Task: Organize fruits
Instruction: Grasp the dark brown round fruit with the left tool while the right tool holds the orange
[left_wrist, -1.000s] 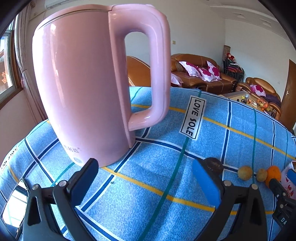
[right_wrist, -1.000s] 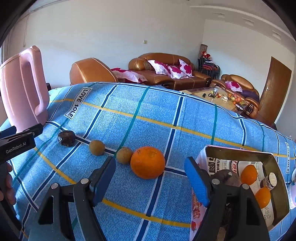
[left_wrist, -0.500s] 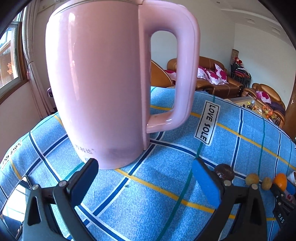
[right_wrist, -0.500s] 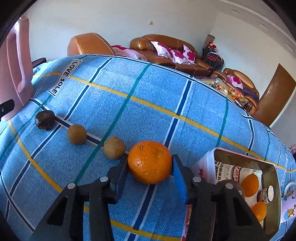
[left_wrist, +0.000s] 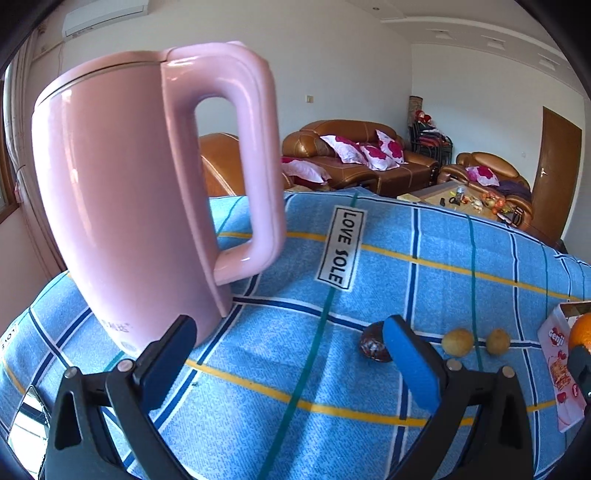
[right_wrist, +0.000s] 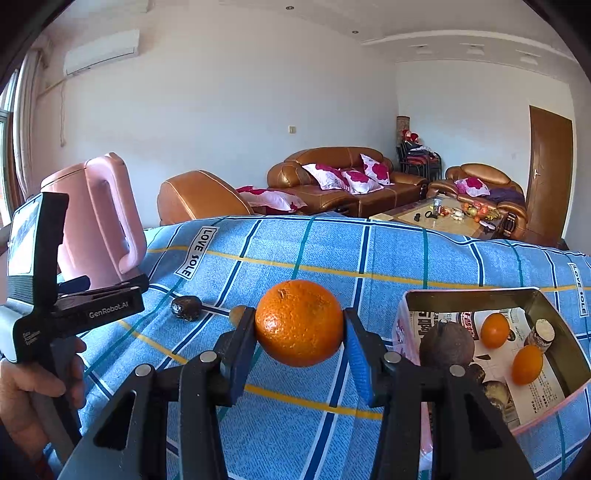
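Note:
My right gripper (right_wrist: 300, 325) is shut on a large orange (right_wrist: 299, 322) and holds it above the blue checked cloth. To its right lies a pink box (right_wrist: 480, 295) lined with newspaper, holding two small oranges (right_wrist: 494, 329), a dark round fruit (right_wrist: 447, 345) and a small jar. A dark wrinkled fruit (left_wrist: 373, 346) and two small brown-yellow fruits (left_wrist: 457, 342) lie in a row on the cloth. My left gripper (left_wrist: 291, 354) is open and empty, low over the cloth, left of that row. The held orange (left_wrist: 580, 330) shows at the right edge of the left wrist view.
A tall pink kettle (left_wrist: 125, 206) stands on the cloth close to my left gripper's left finger. A "LOVE SOLE" label (left_wrist: 340, 247) is sewn on the cloth. Brown sofas and a coffee table stand beyond the table's far edge.
My right gripper closed on the large orange and lifted it off the cloth. My left gripper drew back a little from the kettle and turned right.

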